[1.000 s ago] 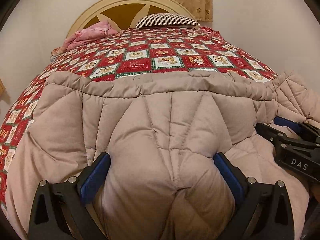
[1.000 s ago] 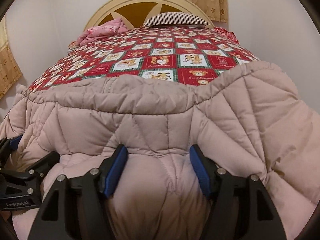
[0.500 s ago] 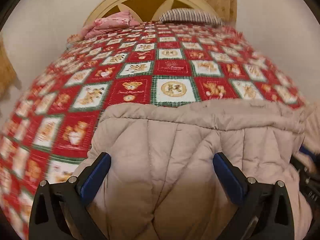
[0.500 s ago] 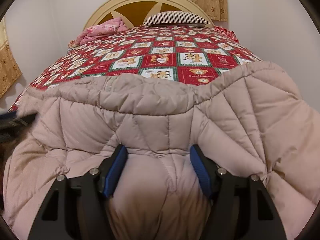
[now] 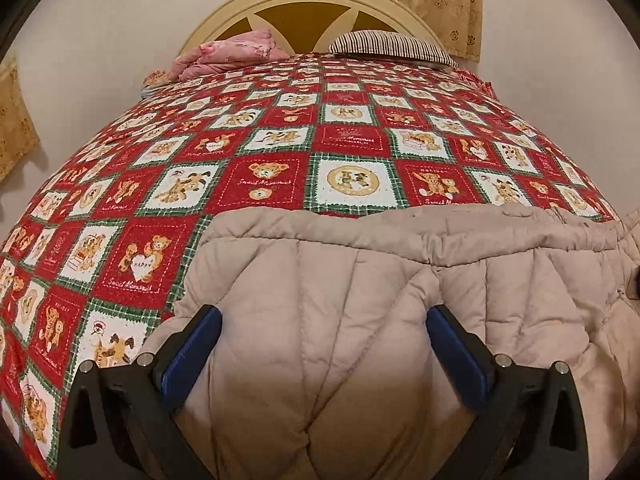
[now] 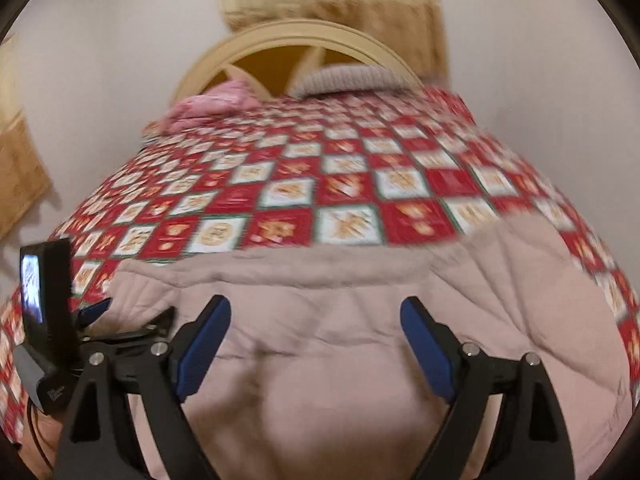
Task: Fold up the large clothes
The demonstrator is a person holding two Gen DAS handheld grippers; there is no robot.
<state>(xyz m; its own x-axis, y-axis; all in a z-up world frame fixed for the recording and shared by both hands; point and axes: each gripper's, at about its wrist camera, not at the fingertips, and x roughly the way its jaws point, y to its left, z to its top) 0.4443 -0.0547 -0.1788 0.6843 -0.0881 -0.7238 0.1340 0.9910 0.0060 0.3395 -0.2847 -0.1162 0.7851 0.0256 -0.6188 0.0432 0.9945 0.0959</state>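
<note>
Since the earlier frames the beige quilted coat [image 5: 360, 320] sits differently: its left side has been carried in toward the middle, so bear-print bedspread [image 5: 248, 184] now shows at left where padding lay a second ago. Right tongs [image 6: 316, 340] have just been opening; in the earlier right view a bunched ridge of coat stood between the blue pads, now the pads [image 6: 204, 344] stand wide and the cloth under them lies flat, nothing pinched. That view is also motion-blurred and shows more wall and headboard [image 6: 288, 40] than before, so I read the right tongs as backing off and up after letting go.

Judgement: one fold step just landed, release done on the right; next grab not started.

Left tongs [image 5: 320, 344] are spread wide with coat padding swelling up between the pads. I can't say from this whether the pads press on it or just straddle it.

View differences: left wrist is sharp, shows the coat's seamed top edge, the striped pillow [image 5: 392, 46] and pink bundle [image 5: 232, 54] at the head of the bed. Right wrist alone shows the left tongs from outside [image 6: 96, 312], resting at the coat's left edge, with a small lit screen [image 6: 32, 288] on the handle.
</note>
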